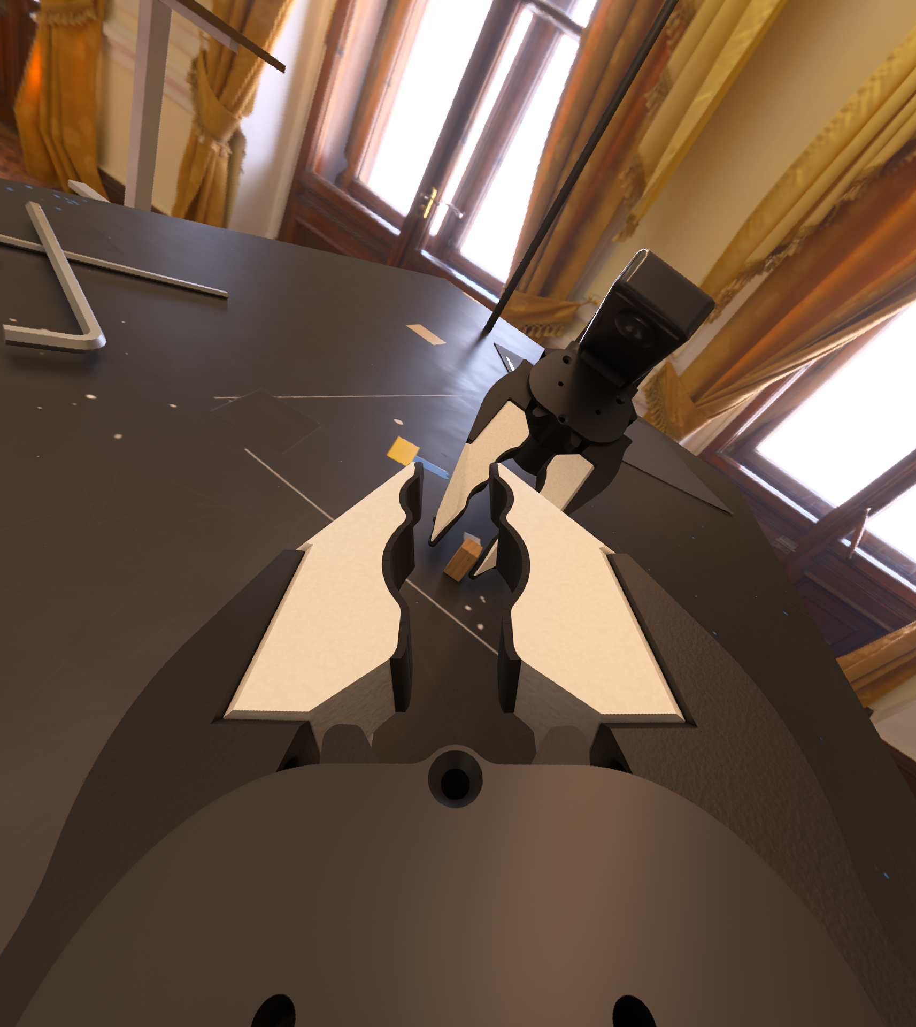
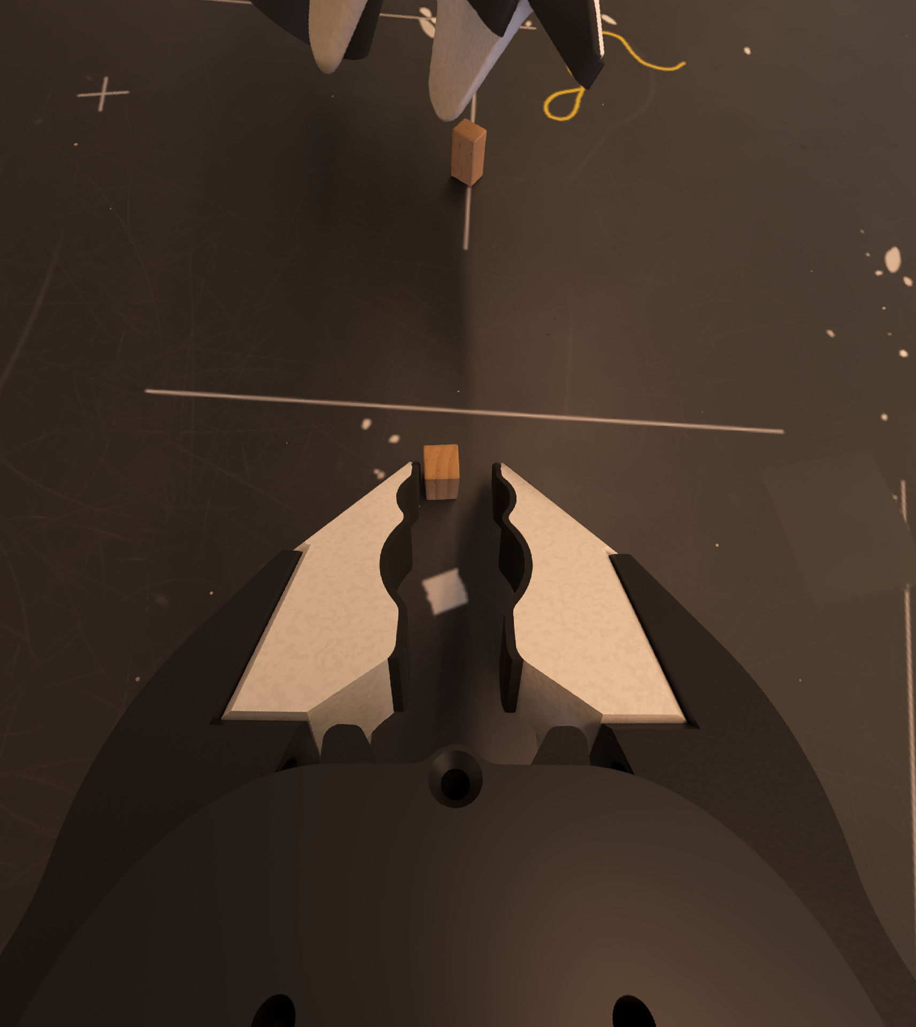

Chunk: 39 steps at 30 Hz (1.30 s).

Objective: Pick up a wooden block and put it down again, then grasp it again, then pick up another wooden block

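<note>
A small wooden cube (image 2: 440, 471) stands on the dark table (image 2: 166, 278), between the tips of my open right gripper (image 2: 455, 468) and closer to its left finger, with a small gap on each side. The cube also shows in the left wrist view (image 1: 461, 562), between the right gripper's (image 1: 456, 557) spread fingers. A taller wooden block (image 2: 468, 151) stands upright farther off, just under a fingertip of my left gripper (image 2: 389, 83). My left gripper (image 1: 455, 469) is open and empty above the table. The taller block does not show in its own view.
Two metal hex keys (image 1: 55, 278) lie crossed at the far left of the table. A yellow cord loop (image 2: 561, 104) lies beside the taller block. A thin black rod (image 1: 555, 194) rises from the table's far edge. White lines and paint specks mark the surface.
</note>
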Available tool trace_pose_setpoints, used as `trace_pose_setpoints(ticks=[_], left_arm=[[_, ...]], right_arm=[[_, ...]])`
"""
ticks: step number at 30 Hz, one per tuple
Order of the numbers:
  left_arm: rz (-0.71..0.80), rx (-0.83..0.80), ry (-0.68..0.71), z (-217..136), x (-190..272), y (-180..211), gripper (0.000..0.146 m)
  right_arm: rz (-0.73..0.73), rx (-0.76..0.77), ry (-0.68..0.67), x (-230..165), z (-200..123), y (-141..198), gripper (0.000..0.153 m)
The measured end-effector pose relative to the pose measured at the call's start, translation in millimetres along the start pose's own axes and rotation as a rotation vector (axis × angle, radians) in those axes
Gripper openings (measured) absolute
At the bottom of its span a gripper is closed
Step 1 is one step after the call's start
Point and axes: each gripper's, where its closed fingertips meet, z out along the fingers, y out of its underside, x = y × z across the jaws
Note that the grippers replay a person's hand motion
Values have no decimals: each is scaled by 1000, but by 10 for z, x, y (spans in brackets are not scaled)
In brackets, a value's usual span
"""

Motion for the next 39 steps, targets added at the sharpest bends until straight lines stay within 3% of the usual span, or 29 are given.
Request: trace_pose_setpoints(ticks=[11, 18, 24, 39], left_arm=[[-14, 4, 11, 2, 2, -1, 24], [-20, 4, 15, 4, 2, 0, 25], [-24, 5, 20, 6, 4, 0, 45], [-23, 6, 20, 13, 1, -1, 46]], right_arm=[[-8, 0, -6, -16, 0, 0, 23], [-8, 0, -9, -21, 0, 0, 42], [-8, -1, -12, -25, 0, -1, 41], [-7, -1, -16, -29, 2, -1, 41]])
